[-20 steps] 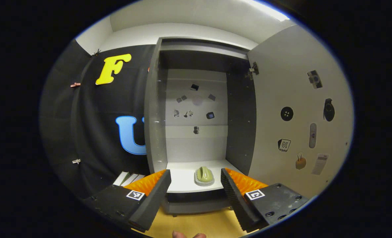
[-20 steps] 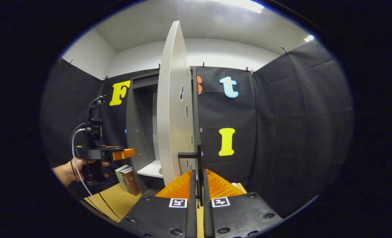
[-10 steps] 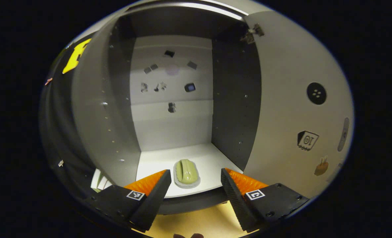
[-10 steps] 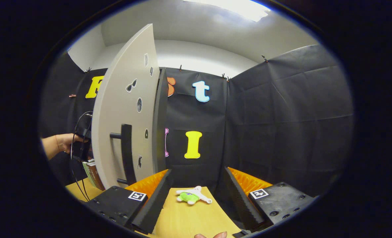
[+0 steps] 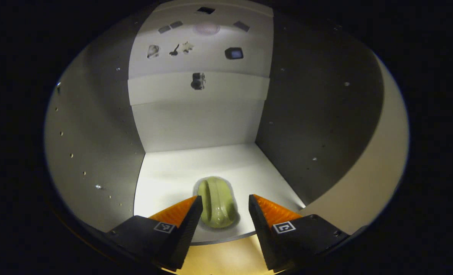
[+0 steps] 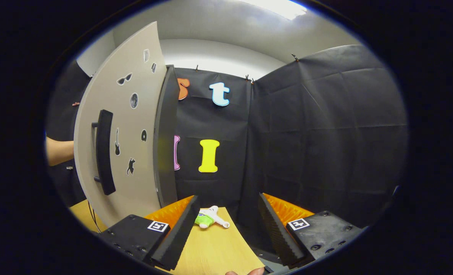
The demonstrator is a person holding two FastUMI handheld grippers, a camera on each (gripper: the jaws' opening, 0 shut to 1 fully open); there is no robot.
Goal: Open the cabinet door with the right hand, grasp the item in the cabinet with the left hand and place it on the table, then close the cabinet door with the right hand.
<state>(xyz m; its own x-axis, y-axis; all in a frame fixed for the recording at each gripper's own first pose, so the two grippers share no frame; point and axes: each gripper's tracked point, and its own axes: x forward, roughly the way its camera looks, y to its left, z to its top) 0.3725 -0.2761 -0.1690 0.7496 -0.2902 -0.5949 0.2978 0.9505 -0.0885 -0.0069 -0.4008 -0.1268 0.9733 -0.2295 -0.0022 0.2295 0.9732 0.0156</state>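
In the left gripper view a pale green oval item (image 5: 216,206) lies on the cabinet's white shelf (image 5: 173,172), near its front edge. My left gripper (image 5: 223,208) is open, its fingers on either side of the item's near end without pressing it. In the right gripper view the grey cabinet door (image 6: 131,152) stands wide open at the left, its black handle (image 6: 104,151) facing me. My right gripper (image 6: 226,214) is open over the wooden table (image 6: 215,252), holding nothing, to the right of the door.
Grey side walls (image 5: 96,133) close in on both sides of the shelf. A small green and white toy figure (image 6: 210,218) lies on the table ahead of the right gripper. A person's forearm (image 6: 58,151) reaches behind the door. Black cloth walls surround the booth.
My left gripper has moved forward into the cabinet until its fingers flank the green item. My right gripper let go of the door handle, opened and swung right, away from the door.
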